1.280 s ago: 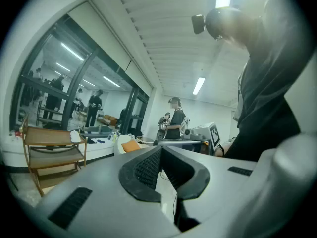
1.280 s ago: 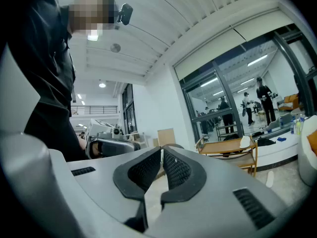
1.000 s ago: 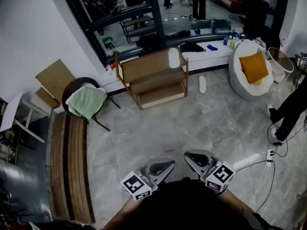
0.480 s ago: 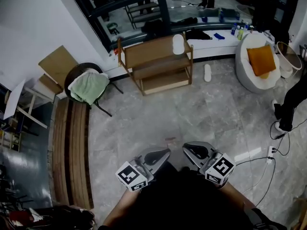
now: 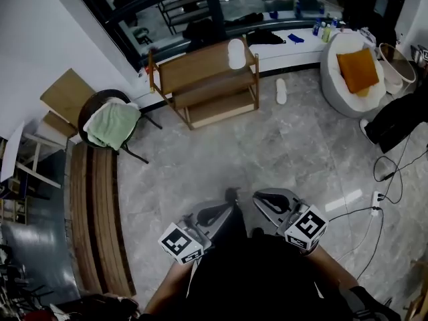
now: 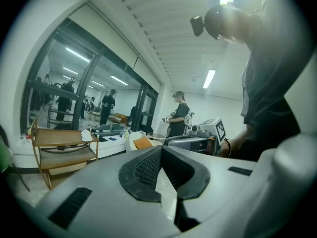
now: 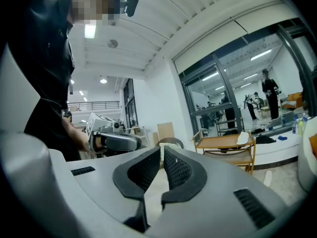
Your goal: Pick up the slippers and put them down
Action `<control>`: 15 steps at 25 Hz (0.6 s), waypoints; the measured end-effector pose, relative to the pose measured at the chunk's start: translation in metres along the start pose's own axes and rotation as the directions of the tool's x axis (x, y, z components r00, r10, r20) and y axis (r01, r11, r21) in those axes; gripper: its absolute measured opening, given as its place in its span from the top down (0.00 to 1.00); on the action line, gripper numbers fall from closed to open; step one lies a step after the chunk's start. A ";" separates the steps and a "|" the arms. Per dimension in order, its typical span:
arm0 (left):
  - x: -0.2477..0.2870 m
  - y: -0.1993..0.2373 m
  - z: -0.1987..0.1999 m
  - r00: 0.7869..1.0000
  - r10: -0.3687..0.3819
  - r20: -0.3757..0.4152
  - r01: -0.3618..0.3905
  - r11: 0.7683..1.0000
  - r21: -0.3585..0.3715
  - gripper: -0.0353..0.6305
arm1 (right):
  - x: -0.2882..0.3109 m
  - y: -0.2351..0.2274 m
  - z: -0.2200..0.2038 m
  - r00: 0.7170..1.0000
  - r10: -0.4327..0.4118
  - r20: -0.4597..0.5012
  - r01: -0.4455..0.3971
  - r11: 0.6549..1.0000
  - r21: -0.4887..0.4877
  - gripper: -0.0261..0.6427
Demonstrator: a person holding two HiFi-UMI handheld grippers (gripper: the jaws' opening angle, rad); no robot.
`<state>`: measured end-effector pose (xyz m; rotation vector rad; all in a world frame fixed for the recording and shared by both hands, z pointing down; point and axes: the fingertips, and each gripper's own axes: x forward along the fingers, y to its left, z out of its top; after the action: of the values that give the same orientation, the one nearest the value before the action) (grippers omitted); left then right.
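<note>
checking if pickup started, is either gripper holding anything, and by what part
Nothing is held. The left gripper and right gripper are shut and empty; the shelf slipper and the floor slipper lie far off.

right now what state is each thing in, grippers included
left gripper: shut, empty
right gripper: shut, empty
upper slipper: lying on top of the wooden rack
floor slipper: flat on the floor beside the rack
green towel: draped over a chair
orange cushion: sitting in the white seat
</note>
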<state>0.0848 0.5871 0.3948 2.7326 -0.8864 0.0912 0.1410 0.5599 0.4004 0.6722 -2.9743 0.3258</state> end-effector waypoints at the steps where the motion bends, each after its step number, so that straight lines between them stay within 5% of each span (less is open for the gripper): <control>1: 0.005 0.009 0.000 1.000 -0.005 -0.001 0.005 1.000 -0.001 0.94 | 0.001 -0.009 0.000 1.000 -0.015 -0.003 0.015 1.000 0.003 0.91; 15: 0.065 0.150 0.048 0.996 -0.080 0.024 0.079 0.996 0.039 0.94 | 0.068 -0.138 0.028 0.989 -0.145 -0.031 0.145 0.989 0.010 0.91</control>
<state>0.0491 0.4205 0.3927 2.8068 -0.7888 0.0590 0.1388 0.4042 0.4069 0.8708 -2.8767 0.3402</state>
